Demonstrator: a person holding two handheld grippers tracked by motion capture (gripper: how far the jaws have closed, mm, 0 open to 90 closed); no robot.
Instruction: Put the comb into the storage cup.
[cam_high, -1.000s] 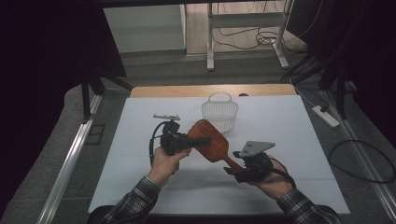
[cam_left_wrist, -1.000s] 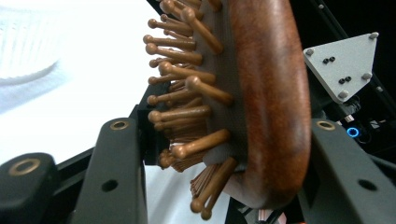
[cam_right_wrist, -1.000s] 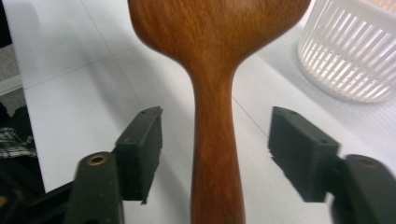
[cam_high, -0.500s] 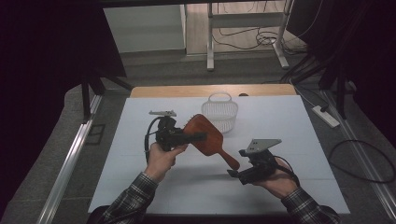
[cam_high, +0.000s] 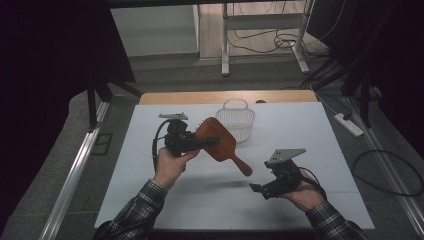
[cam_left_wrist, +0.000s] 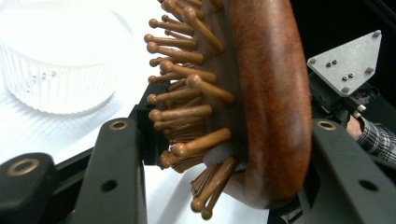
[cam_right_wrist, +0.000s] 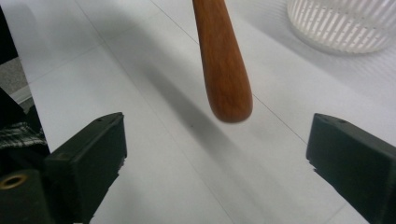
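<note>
A reddish wooden hairbrush (cam_high: 227, 150) hangs above the white table, bristles facing the far side. My left gripper (cam_high: 212, 142) is shut on its oval head. In the left gripper view the jaws clamp the head (cam_left_wrist: 271, 93) across the bristles and the smooth back. The handle (cam_high: 244, 167) slopes down to the right. My right gripper (cam_high: 259, 190) sits low at the front right, and its jaws have just been opening. In the right gripper view the handle tip (cam_right_wrist: 224, 70) floats ahead of the open right gripper (cam_right_wrist: 217, 128), touching neither jaw.
A white slotted basket (cam_high: 235, 120) stands on the table (cam_high: 320, 130) behind the brush, also seen close in the left gripper view as the basket (cam_left_wrist: 56, 79). A power strip (cam_high: 350, 125) lies on the floor at the right. Cables run under a stand at the back.
The right gripper has let go of the brush handle and spread its jaws. The left hand has carried the brush slightly up and left, away from the right gripper.
</note>
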